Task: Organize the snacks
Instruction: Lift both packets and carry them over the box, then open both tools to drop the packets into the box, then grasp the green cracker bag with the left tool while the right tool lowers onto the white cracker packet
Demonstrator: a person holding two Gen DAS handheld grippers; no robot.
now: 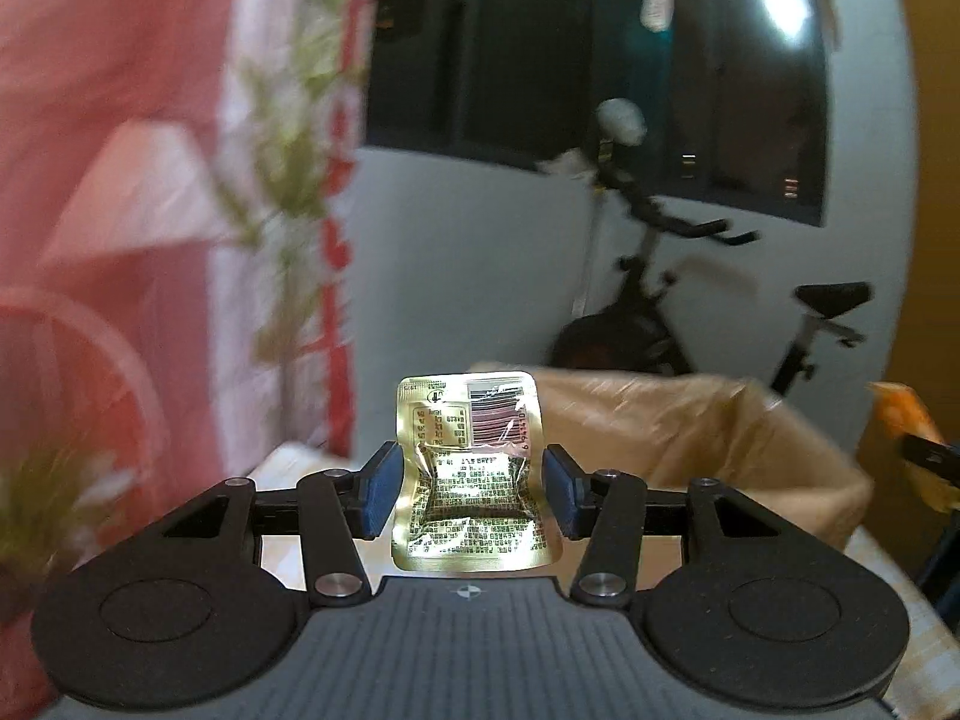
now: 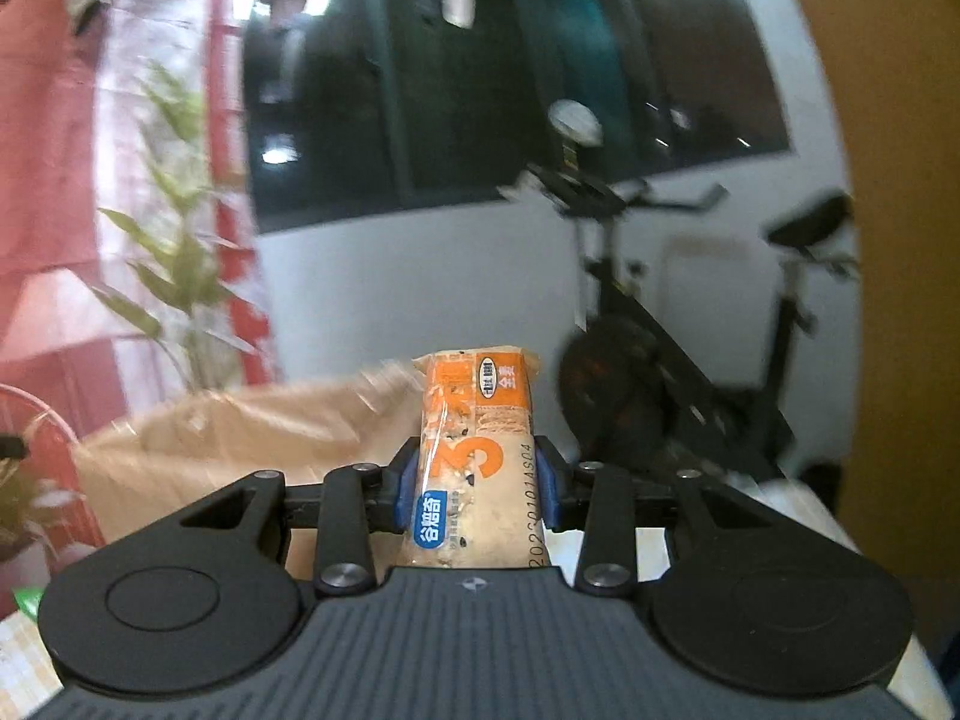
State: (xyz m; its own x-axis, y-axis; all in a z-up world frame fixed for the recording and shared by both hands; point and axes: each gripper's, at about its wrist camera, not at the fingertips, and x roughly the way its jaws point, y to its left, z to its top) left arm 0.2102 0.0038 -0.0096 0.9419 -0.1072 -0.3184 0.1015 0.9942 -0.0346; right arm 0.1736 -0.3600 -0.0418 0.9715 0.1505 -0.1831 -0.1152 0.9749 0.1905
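Note:
My left gripper (image 1: pixel 471 489) is shut on a gold foil snack packet (image 1: pixel 474 468) with a barcode and holds it upright in the air. An open cardboard box (image 1: pixel 690 420) stands just behind and to the right of it. My right gripper (image 2: pixel 477 489) is shut on an orange and beige snack bar (image 2: pixel 474 456), held upright. The same cardboard box (image 2: pixel 240 438) lies behind it to the left. The orange bar and right gripper show at the far right edge of the left wrist view (image 1: pixel 906 426).
A black exercise bike (image 1: pixel 690 300) stands behind the box against a white wall and also shows in the right wrist view (image 2: pixel 660 360). A pink curtain (image 1: pixel 120 180) and green plant (image 2: pixel 174 276) are at the left. A dark window (image 1: pixel 600 60) is above.

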